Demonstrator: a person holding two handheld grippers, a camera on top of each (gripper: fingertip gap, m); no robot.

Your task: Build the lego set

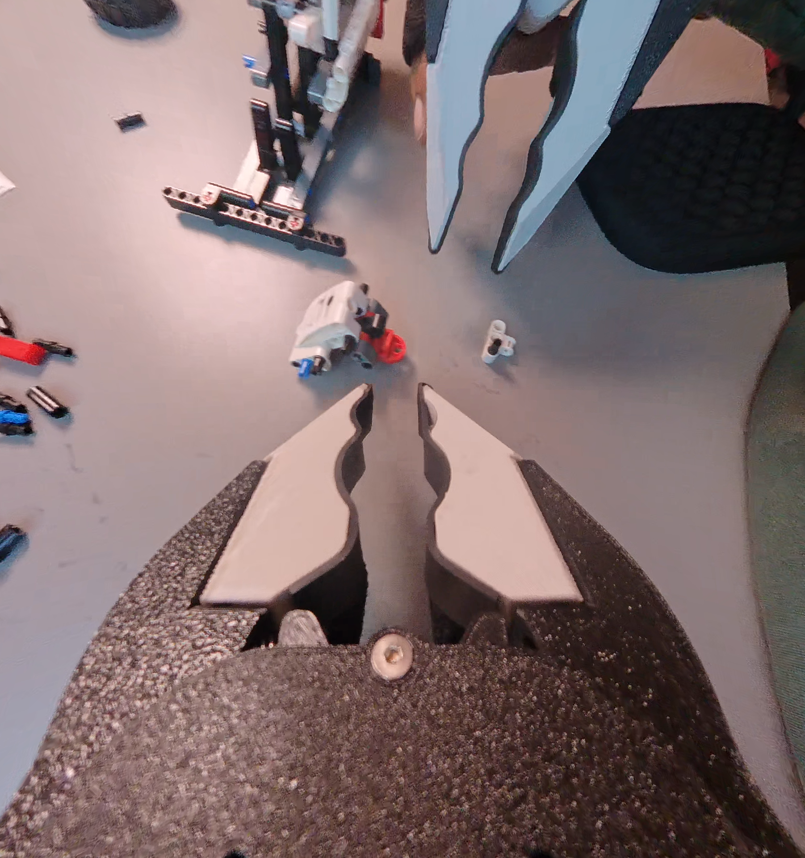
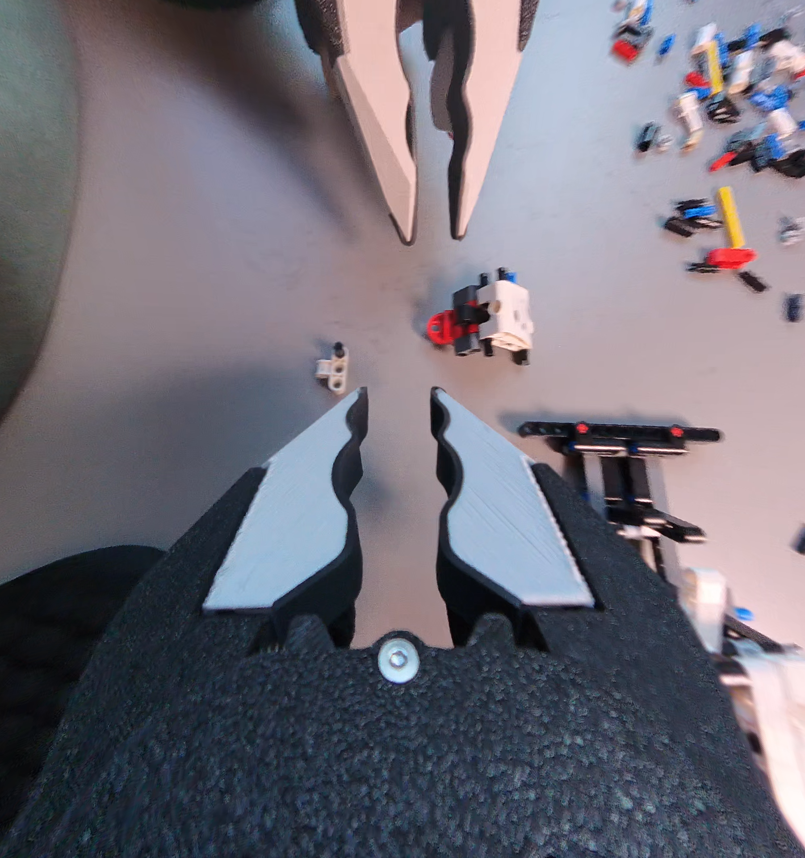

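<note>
Grippers both empty, jaws parted a little, nothing between them. My left gripper (image 1: 395,384) and right gripper (image 2: 399,389) point at each other over the grey table (image 1: 159,464), tips apart.

Landmark: the small white-and-red sub-assembly (image 1: 345,327). It lies on the table between the two tip pairs, just off to one side of the line joining them. Left tips sit near it, not touching. Right tips are a bit further from it (image 2: 484,315).

Small white connector (image 1: 497,342) with a black pin lies on the other side of that line, apart from the sub-assembly, just beside my right gripper's tip in the right wrist view (image 2: 333,369).

Main lego build (image 1: 280,139) stands beyond the sub-assembly, black beam with red pins nearest it. Its top is cut off by the left wrist frame; in the right wrist view my gripper body hides most of it (image 2: 623,464).

Loose parts (image 1: 15,385), red, yellow, blue, black, lie well away from the sub-assembly; a bigger pile (image 2: 753,93) is too blurred to sort.

Dark textured object (image 1: 697,185) behind my right gripper, edge-cropped, can't identify.
</note>
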